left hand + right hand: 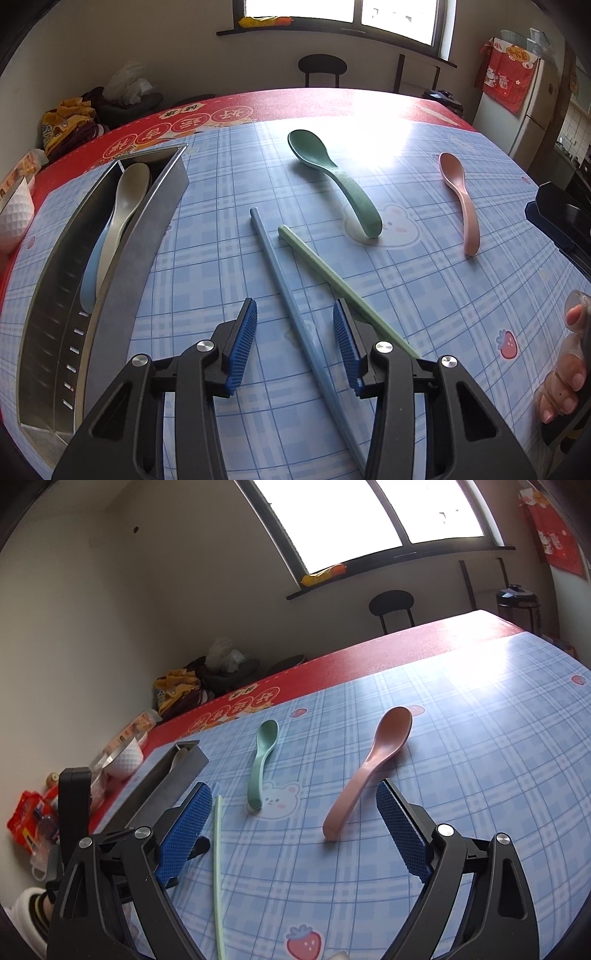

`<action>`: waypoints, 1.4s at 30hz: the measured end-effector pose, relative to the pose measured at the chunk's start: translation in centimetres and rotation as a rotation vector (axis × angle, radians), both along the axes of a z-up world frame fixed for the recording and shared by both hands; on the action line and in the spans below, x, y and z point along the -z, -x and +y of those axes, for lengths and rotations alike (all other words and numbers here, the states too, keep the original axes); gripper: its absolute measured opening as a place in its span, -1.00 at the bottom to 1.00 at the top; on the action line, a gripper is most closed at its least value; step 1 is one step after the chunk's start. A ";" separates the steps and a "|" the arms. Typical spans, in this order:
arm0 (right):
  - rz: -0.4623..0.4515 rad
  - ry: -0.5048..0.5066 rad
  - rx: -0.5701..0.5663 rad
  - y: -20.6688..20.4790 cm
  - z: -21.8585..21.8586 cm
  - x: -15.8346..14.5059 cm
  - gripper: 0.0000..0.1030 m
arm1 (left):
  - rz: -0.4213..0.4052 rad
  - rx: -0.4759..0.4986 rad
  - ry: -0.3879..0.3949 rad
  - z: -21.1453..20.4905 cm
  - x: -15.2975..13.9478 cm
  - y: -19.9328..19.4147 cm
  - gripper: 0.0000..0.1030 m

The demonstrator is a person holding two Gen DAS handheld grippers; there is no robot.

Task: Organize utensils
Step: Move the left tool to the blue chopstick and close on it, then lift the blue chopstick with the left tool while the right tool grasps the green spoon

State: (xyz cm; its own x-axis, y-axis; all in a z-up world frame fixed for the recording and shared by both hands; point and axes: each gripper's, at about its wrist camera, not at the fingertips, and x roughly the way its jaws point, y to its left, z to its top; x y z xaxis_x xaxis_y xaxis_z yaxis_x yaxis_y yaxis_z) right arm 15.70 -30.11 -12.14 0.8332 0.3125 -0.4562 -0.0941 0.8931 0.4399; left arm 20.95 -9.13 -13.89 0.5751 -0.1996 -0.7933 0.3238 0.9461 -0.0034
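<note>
Left tongs (295,325) stand part-spread astride the long pale-blue plastic chopstick (275,273), pads not yet on it; best to pinch squarely at mid-shaft and keep clear of the pale-green chopstick (332,273) lying just beside it, or both may lift together. Right tongs (295,827) hang spread wide and empty, the pink plastic spoon (369,768) lying between their jaws untouched, the dark-green plastic spoon (332,173) further off. The desk (461,295) wears a glossy blue plaid cloth over a red one, sun glaring from the window (332,11), with the steel utensil box (110,258) at its left holding two spoons already.
</note>
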 end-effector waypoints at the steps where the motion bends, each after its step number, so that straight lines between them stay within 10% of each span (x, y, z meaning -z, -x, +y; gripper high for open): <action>1: 0.000 -0.006 0.001 0.0 -0.1 0.0 0.70 | -0.003 -0.002 0.006 0.2 0.0 0.1 -0.39; 10: 0.000 -0.027 0.005 0.2 -0.7 0.1 0.70 | 0.007 -0.003 0.123 1.7 0.1 0.4 -0.88; 36: 0.001 -0.104 -0.002 -0.2 -1.6 0.7 0.69 | -0.172 -0.069 0.339 5.6 -2.6 3.4 -0.89; 42: 0.123 -0.047 -0.080 -2.8 -0.2 0.7 0.63 | -0.192 -0.038 0.356 5.6 -3.1 3.8 -0.89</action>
